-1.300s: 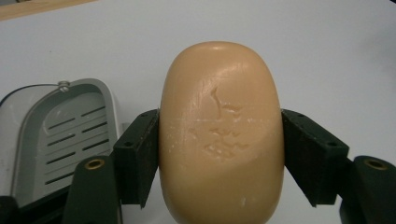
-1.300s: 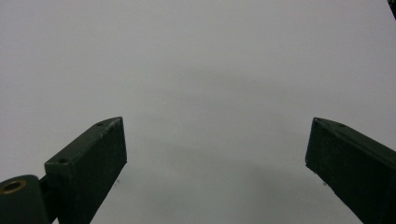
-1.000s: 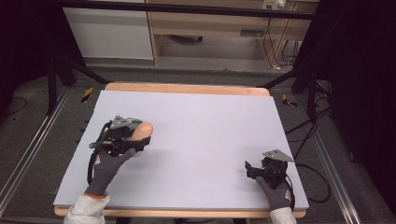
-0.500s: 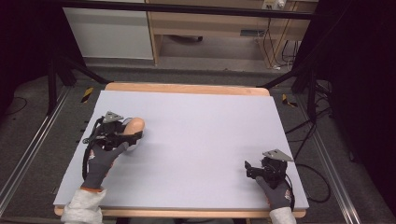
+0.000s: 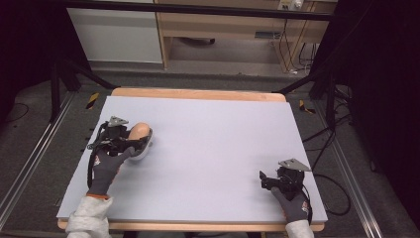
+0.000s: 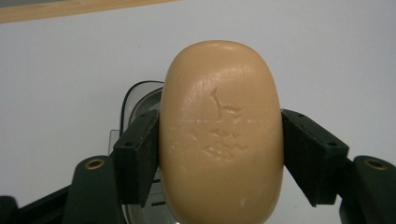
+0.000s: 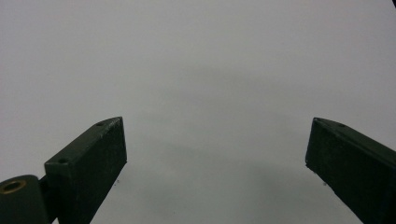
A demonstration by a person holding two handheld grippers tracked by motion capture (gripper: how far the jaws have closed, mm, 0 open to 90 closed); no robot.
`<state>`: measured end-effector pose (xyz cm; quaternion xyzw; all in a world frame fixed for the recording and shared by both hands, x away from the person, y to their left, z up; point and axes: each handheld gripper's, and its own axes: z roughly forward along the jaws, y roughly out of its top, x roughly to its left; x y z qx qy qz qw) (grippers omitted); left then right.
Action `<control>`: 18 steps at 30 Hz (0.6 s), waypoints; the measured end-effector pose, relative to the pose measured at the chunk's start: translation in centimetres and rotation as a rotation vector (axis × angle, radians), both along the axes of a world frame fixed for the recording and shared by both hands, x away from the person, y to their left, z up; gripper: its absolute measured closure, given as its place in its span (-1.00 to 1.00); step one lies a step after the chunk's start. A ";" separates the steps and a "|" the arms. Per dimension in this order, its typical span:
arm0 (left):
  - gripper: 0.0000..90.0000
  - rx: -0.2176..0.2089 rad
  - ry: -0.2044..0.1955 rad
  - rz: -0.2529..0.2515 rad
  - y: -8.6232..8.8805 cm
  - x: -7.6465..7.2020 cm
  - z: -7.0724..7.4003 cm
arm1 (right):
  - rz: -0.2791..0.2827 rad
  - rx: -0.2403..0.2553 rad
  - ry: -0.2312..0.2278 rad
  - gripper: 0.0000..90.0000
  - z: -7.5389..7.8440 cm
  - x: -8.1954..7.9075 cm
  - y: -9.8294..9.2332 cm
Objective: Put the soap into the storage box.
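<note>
A: From the high view, what do you count?
B: Two grippers on one table [image 5: 208,148]. The left gripper [image 5: 141,141] clamps one tan soap bar [image 5: 138,133] over a pale dish [image 5: 143,148]; the right gripper [image 5: 264,178] rests well apart.

A: Left gripper view?
B: One soap bar [image 6: 222,135] squeezed between both jaws, the dish [image 6: 140,100] just behind.

A: Right gripper view?
B: Two jaws spread apart over bare table [image 7: 201,70].

no readable text, soap bar [image 6: 221,135] stamp (illegible)
</note>
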<state>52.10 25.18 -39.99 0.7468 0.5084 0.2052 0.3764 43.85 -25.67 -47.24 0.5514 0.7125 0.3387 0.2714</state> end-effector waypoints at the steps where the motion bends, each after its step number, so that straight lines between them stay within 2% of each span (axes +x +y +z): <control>1: -0.30 0.003 0.007 0.005 0.2 0.2 -0.2 | 0.001 0.000 0.000 -0.88 0.0 0.0 0.0; 18: -0.30 0.028 0.043 0.027 0.8 0.9 -1.6 | -0.001 0.000 0.001 -0.88 0.0 0.0 0.0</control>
